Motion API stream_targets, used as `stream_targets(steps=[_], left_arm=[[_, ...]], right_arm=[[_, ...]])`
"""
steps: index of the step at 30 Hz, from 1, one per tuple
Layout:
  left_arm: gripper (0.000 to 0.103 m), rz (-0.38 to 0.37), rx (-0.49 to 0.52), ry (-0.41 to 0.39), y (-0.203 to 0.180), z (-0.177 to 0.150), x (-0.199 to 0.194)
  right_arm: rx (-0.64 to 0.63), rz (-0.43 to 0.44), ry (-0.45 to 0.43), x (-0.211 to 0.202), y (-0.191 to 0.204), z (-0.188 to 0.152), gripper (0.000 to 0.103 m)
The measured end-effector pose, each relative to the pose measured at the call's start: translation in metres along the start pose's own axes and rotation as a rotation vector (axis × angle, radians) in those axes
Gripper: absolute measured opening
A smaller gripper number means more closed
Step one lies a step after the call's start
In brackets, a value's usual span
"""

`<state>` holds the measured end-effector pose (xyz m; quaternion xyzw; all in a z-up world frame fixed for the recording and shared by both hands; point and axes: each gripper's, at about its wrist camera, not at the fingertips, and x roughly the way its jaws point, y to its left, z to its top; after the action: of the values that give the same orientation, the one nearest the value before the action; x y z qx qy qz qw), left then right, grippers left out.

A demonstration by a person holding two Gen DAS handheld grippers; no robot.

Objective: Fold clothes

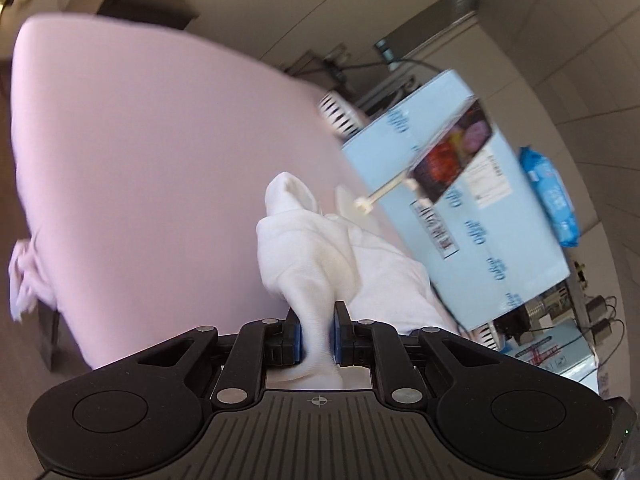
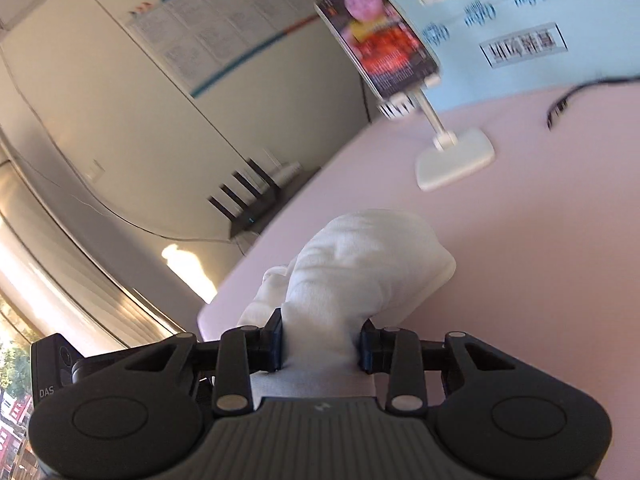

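A white garment [image 1: 316,248] hangs bunched above the pink table [image 1: 140,152]. My left gripper [image 1: 317,338] is shut on a gathered fold of it, the cloth pinched between the blue pads. In the right wrist view my right gripper [image 2: 320,342] is shut on another thick bunch of the same white garment [image 2: 360,264], which bulges forward over the pink table [image 2: 520,280]. Both views are tilted and blurred. The rest of the garment is hidden behind the bunches.
A phone on a white stand [image 2: 454,156] sits on the table near the far edge; it also shows in the left wrist view [image 1: 448,156]. A large light-blue box [image 1: 480,208] stands behind it. A black router [image 2: 248,200] sits by the wall.
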<state>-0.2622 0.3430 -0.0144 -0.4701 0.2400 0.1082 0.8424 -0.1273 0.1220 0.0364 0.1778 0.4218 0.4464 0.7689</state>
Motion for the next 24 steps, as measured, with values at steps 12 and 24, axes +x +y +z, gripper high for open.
stream_targets(steps=[12, 24], left_arm=[[0.022, 0.088, 0.143, -0.344, -0.030, 0.004, -0.069], [0.022, 0.016, 0.047, 0.006, -0.021, -0.007, 0.008]], right_arm=[[0.133, 0.047, 0.072, 0.003, -0.029, -0.007, 0.041], [0.000, -0.081, -0.372, -0.116, -0.021, -0.011, 0.087]])
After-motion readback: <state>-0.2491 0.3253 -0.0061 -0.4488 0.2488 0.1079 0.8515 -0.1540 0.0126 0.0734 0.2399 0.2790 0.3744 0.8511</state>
